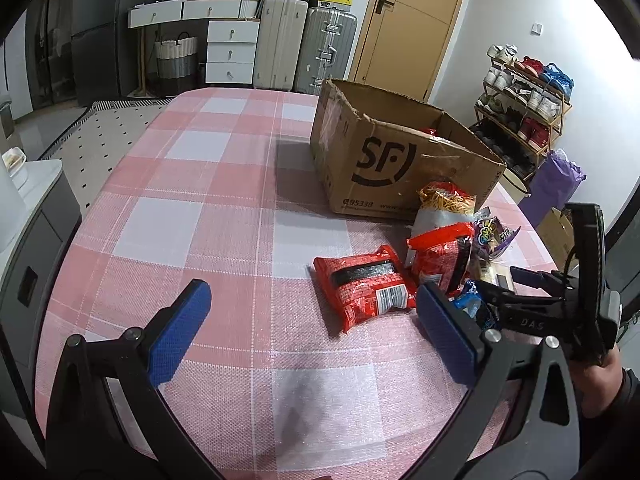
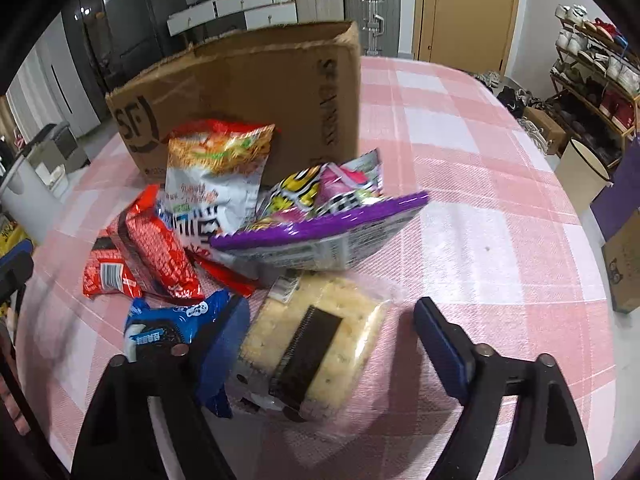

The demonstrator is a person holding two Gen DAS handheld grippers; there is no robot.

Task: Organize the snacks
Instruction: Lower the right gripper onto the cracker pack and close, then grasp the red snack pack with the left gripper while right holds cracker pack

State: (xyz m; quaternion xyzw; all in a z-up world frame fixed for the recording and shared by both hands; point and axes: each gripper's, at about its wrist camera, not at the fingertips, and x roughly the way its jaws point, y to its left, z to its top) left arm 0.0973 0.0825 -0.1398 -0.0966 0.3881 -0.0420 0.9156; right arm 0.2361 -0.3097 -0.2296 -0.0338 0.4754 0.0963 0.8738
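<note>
1. I am holding my right gripper (image 2: 328, 344) partly open astride the cracker pack (image 2: 320, 344) on the table (image 2: 500, 240); right pad clear of it.
2. My left gripper (image 1: 308, 328) is hanging wide open, empty, beside a red packet (image 1: 360, 284).

Both grippers' (image 1: 312, 332) (image 2: 332, 344) jaws apart, angled downward

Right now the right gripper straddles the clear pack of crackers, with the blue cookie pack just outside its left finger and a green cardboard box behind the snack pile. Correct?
Not quite. The cardboard box is brown, not green, as the right wrist view shows. The rest holds: the right gripper straddles the clear pack of crackers, with the blue cookie pack just outside its left finger.
</note>
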